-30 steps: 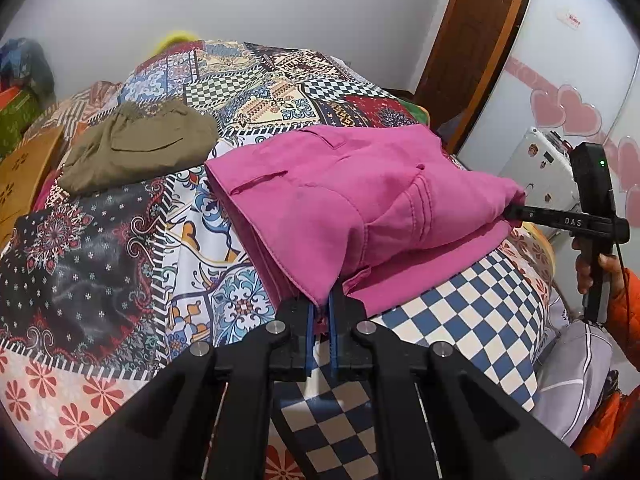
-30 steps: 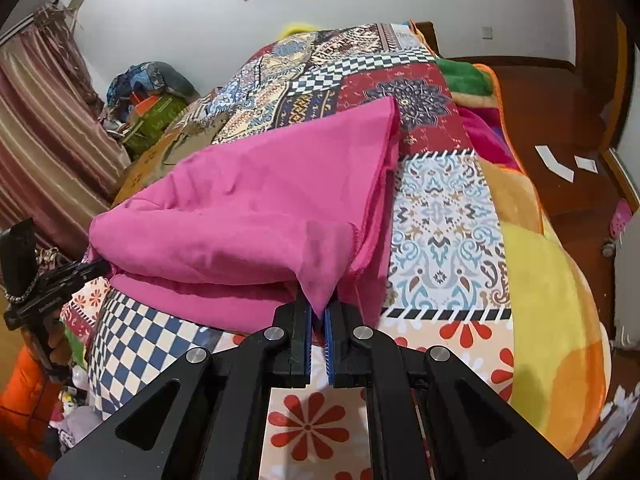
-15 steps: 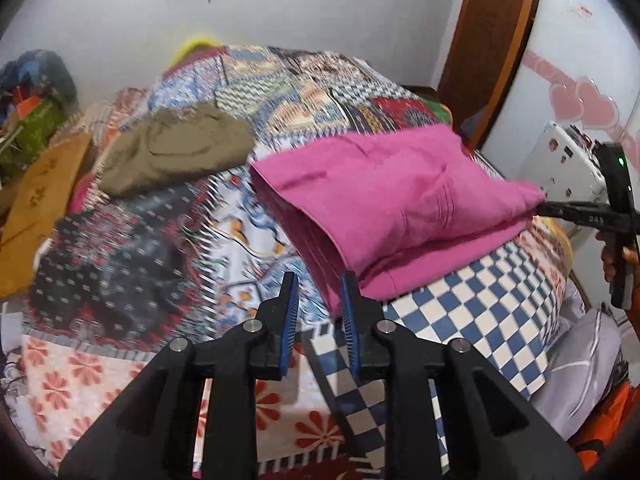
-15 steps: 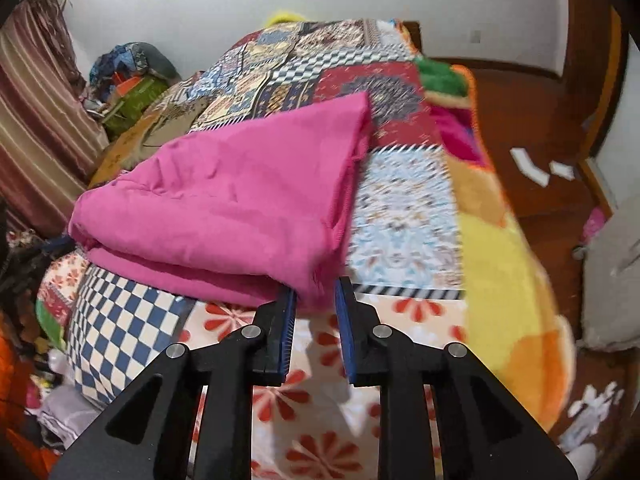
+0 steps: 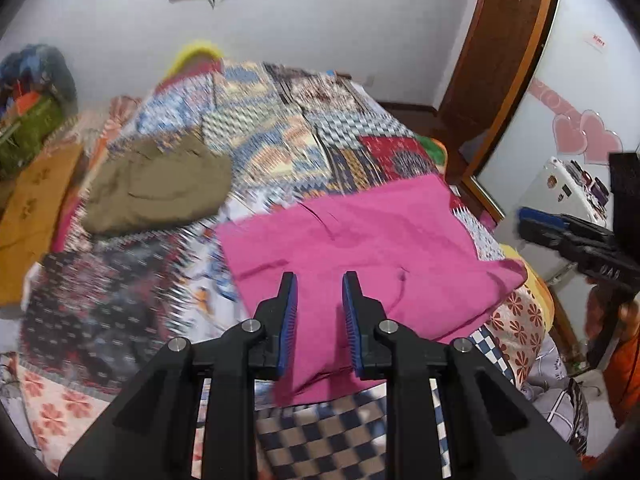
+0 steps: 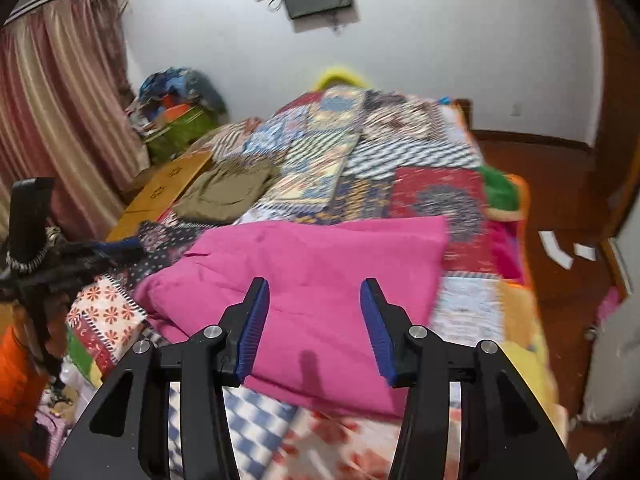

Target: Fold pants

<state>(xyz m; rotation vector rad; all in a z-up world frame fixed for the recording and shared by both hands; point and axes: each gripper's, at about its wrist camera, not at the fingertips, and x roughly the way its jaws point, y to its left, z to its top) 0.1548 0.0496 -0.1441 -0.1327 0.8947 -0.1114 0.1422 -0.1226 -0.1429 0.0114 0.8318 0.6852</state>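
The pink pants lie folded in a flat rectangle on the patchwork bed cover; they also show in the right wrist view. My left gripper is open and empty, raised above the near edge of the pants. My right gripper is open wider and empty, also above the near edge. The right gripper shows at the right of the left wrist view. The left gripper shows at the left of the right wrist view.
Folded olive pants lie further back on the bed, also in the right wrist view. A cardboard piece lies at the bed's left edge. A wooden door and white appliance stand to the right.
Both grippers let go of the pink pants' corners, opened, and lifted back. The pants dropped flat onto the bed as a folded rectangle.
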